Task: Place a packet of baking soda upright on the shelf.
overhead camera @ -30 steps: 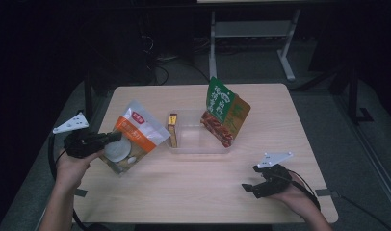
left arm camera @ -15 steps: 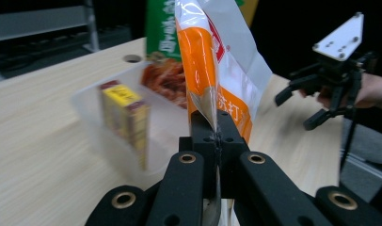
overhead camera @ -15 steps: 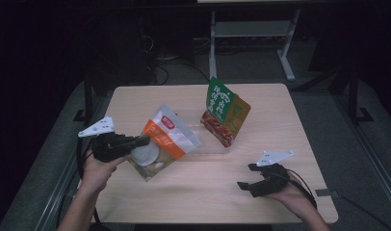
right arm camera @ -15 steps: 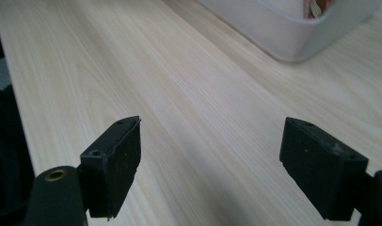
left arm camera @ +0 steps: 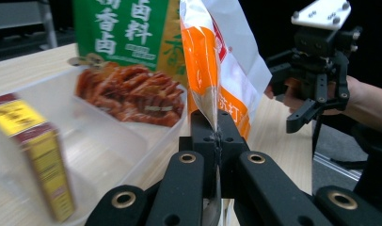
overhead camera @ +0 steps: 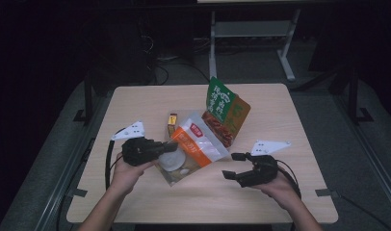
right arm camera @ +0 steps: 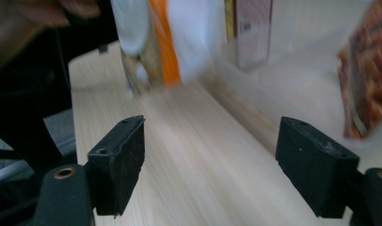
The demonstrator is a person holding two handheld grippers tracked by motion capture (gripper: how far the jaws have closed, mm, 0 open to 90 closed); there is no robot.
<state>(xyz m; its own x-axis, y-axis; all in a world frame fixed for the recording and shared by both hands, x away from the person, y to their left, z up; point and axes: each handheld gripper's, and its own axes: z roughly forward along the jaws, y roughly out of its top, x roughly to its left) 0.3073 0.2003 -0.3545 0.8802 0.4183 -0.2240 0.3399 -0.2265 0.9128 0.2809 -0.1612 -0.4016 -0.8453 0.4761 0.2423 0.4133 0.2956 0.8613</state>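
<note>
My left tool (overhead camera: 170,147) pinches the orange-and-white snack pouch (overhead camera: 197,147) aloft by the clear tray (left arm camera: 115,141) mid-surface, not yet placed, my right tool (overhead camera: 234,166) gaping empty, jaws narrowing.

I see the snack pouch (overhead camera: 196,147) on the worktop (overhead camera: 290,120), before the tray (left arm camera: 62,141) with its box (overhead camera: 172,123) left, packet (overhead camera: 225,113) right.

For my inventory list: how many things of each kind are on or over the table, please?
Snack bags: 2, the orange-white bag and the green bag
Small yellow box: 1
Clear plastic tray: 1
Total: 4
</note>
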